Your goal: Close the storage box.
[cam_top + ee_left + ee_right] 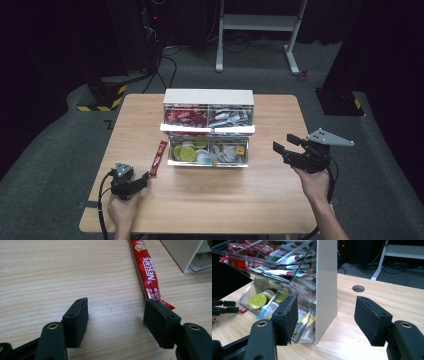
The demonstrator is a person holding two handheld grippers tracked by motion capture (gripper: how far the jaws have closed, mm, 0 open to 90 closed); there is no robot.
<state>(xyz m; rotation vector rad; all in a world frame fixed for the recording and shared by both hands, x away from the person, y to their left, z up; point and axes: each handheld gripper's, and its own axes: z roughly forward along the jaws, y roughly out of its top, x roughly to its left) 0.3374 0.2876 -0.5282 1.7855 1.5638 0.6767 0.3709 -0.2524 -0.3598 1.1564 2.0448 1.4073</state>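
Ahead of my left gripper [116, 321], jaws apart and empty, the Nescafé stick sachet [147, 270] lies lengthwise away, near end touching one jaw; right gripper [325, 322] open, farther off.

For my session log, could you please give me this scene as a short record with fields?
Surface: light wooden table
Organiser: white box with clear tilt-out bins, bins open, holding sachets and pods
Loose item: red Nescafe stick sachet, flat on the table left of the organiser
Left gripper: open, near the sachet's end
Right gripper: open, facing the organiser's side
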